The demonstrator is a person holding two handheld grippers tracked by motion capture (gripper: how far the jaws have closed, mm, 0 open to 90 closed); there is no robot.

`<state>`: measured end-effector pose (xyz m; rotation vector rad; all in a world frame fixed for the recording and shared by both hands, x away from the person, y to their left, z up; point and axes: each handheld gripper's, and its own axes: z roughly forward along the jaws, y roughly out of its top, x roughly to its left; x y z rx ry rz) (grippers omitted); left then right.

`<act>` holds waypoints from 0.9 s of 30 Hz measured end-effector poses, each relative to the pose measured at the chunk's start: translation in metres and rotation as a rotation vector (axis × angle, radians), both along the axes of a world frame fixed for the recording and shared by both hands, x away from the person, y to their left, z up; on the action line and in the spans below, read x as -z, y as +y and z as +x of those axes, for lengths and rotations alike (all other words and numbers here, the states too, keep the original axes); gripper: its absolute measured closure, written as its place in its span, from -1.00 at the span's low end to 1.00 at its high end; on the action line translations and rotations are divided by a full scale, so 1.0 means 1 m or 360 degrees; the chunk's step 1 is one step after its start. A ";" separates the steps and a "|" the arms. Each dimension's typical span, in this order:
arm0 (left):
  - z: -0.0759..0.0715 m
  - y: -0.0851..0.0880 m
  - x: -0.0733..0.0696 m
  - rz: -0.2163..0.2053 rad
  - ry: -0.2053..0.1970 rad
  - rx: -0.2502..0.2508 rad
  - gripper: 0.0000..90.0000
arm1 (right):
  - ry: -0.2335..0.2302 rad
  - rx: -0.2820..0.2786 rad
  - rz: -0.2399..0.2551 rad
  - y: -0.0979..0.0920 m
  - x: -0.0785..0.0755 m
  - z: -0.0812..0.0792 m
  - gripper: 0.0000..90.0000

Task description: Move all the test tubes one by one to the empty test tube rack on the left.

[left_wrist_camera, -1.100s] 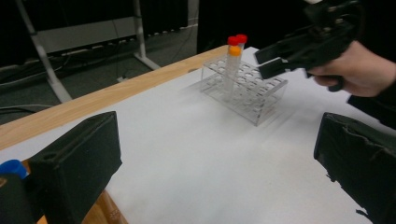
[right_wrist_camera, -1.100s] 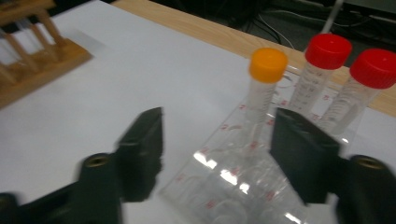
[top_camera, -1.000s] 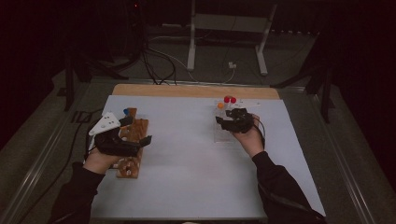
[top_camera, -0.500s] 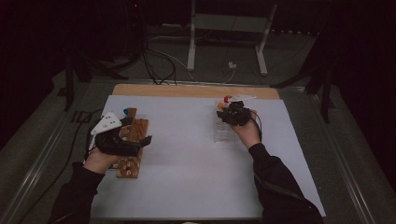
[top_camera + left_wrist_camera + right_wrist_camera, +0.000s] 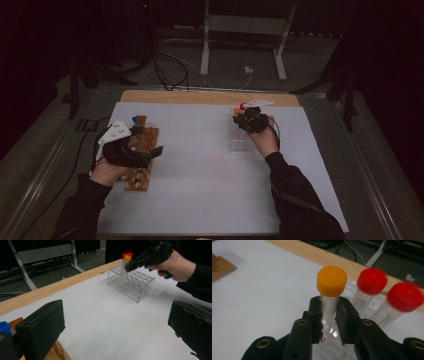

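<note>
Left gripper (image 5: pixel 150 152) over wooden block (image 5: pixel 142 162), jaws spread wide, nothing between. Right gripper (image 5: pixel 329 315), jaws just closing, clamped on orange-capped tube (image 5: pixel 331 293), upright in clear rack (image 5: pixel 132 282). Two red-capped tubes (image 5: pixel 372 287) just beside.

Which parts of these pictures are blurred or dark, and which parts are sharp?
High view: dim overall, black surroundings, only the white table sheet lit. Right gripper view: the orange-capped tube between the right gripper pads is sharp; the two red-capped tubes are smeared. Left gripper view: near jaws soft, the clear rack fairly crisp with a faint shadow.
</note>
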<state>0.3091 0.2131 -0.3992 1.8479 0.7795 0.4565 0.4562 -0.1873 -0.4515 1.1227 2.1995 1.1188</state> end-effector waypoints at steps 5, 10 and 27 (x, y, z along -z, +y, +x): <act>-0.001 -0.001 -0.001 0.0001 -0.0003 0.0009 -0.96 | -0.0082 -0.0013 0.0006 -0.002 -0.019 -0.008 0.67; -0.001 -0.004 -0.001 0.0008 0.0003 0.0025 -0.96 | -0.0162 -0.0042 0.0009 -0.003 -0.038 -0.020 0.67; -0.003 -0.019 0.001 0.0006 0.0029 0.0103 -0.96 | -0.0156 -0.0321 0.0033 0.017 -0.036 -0.080 0.67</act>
